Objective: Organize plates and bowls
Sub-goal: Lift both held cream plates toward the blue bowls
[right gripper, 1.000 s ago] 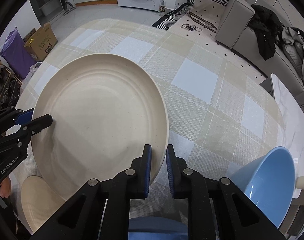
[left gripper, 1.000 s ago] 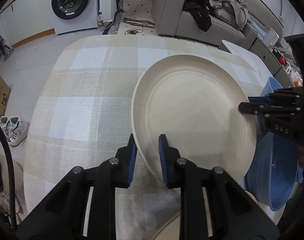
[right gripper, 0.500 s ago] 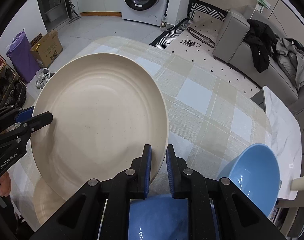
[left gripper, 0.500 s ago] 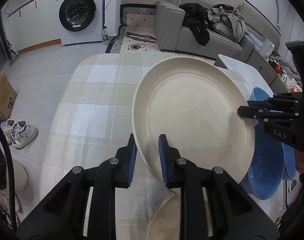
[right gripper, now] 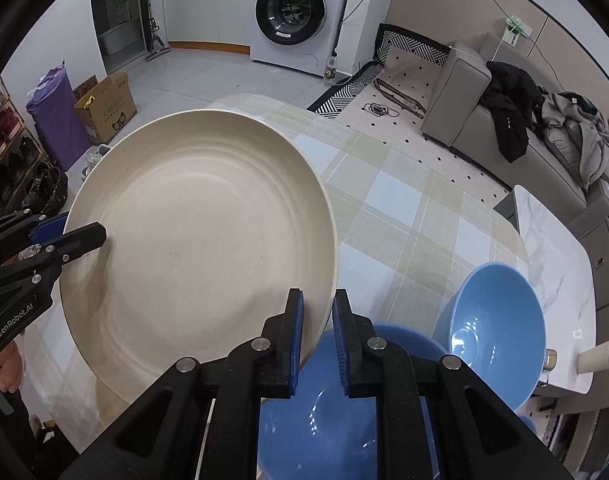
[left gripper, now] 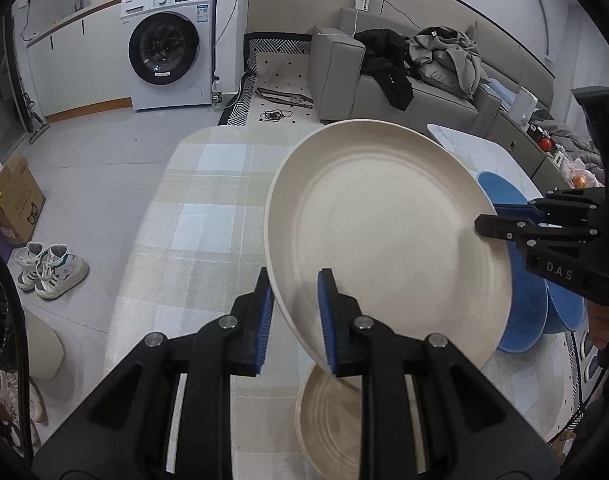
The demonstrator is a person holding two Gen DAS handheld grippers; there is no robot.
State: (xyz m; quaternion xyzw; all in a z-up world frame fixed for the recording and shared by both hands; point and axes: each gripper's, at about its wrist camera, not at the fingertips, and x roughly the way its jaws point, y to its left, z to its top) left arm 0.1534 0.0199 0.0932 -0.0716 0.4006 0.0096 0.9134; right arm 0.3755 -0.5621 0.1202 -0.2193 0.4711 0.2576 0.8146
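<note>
A large cream plate [left gripper: 388,236] [right gripper: 196,248] hangs above the table, held by both grippers at opposite rims. My left gripper [left gripper: 294,312] is shut on its near-left rim; seen from the right wrist, it clamps the plate's left edge [right gripper: 84,236]. My right gripper [right gripper: 316,328] is shut on the near-right rim and shows at the plate's right edge [left gripper: 500,224] in the left wrist view. Below lie a smaller cream plate [left gripper: 328,416] and two blue bowls [right gripper: 492,336] [right gripper: 320,408], one right under the right gripper.
The table wears a beige and white checked cloth [right gripper: 404,216]. A white marble side table [right gripper: 556,264] with a paper cup [right gripper: 594,356] stands to the right. On the floor beyond are a washing machine [left gripper: 168,44], a grey sofa [left gripper: 388,80] with clothes, a cardboard box [right gripper: 104,108] and shoes [left gripper: 50,270].
Both grippers have lifted the large plate up off the table; more of the room and the dishes beneath it have come into view. The grips have not changed.
</note>
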